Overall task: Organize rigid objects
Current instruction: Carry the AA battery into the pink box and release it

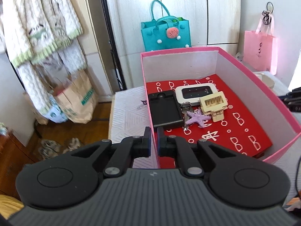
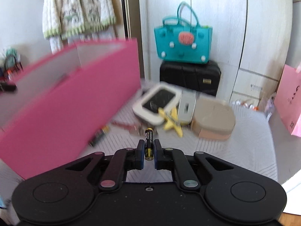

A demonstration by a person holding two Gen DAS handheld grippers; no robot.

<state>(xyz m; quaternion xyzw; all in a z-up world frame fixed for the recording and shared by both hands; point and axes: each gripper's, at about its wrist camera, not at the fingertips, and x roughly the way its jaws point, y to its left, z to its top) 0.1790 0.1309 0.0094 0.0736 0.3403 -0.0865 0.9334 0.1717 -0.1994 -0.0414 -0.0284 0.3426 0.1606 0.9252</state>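
My left gripper (image 1: pixel 154 133) is shut on the near left wall of the pink box (image 1: pixel 263 82), one finger on each side of the wall. Inside on a red sheet lie a black tray (image 1: pixel 164 109), a white wifi device (image 1: pixel 195 92), keys (image 1: pixel 185 107), a purple starfish (image 1: pixel 197 117) and a beige clip (image 1: pixel 214 103). My right gripper (image 2: pixel 149 148) is shut on a black and gold battery (image 2: pixel 148 143), held above the bed. The pink box (image 2: pixel 65 103) is at its left, blurred.
On the bed lie a white-framed tablet (image 2: pixel 156 103), a yellow starfish (image 2: pixel 172 121), a silver tin (image 2: pixel 186 107), a beige case (image 2: pixel 214 120) and another battery (image 2: pixel 99 135). A teal bag (image 2: pixel 183 43) stands on a black suitcase (image 2: pixel 190 75). A pink bag (image 1: pixel 260 50) is at the right.
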